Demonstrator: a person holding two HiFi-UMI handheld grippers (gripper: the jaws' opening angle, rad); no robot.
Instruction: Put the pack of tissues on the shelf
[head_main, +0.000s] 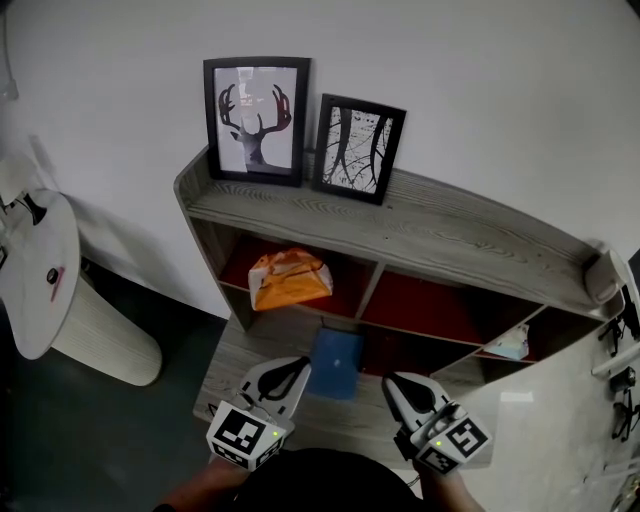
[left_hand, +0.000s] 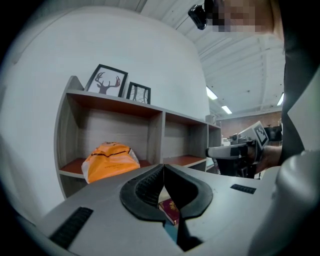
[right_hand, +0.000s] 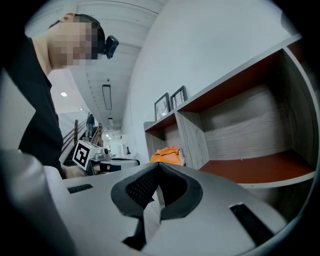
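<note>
The orange pack of tissues (head_main: 288, 278) lies in the left compartment of the grey wooden shelf (head_main: 420, 232), on its red floor. It also shows in the left gripper view as the orange pack (left_hand: 110, 161) and, small and farther off, in the right gripper view (right_hand: 167, 156). My left gripper (head_main: 300, 362) hangs in front of the shelf's low board, shut and empty (left_hand: 163, 167). My right gripper (head_main: 392, 380) is beside it, also shut with nothing in it (right_hand: 159, 165). Both are apart from the pack.
A blue flat booklet (head_main: 336, 362) lies on the low board between the grippers. Two framed pictures (head_main: 256, 118) stand on the shelf top. A white round table (head_main: 40, 270) is at the left. A small pale item (head_main: 512, 343) sits in the right compartment.
</note>
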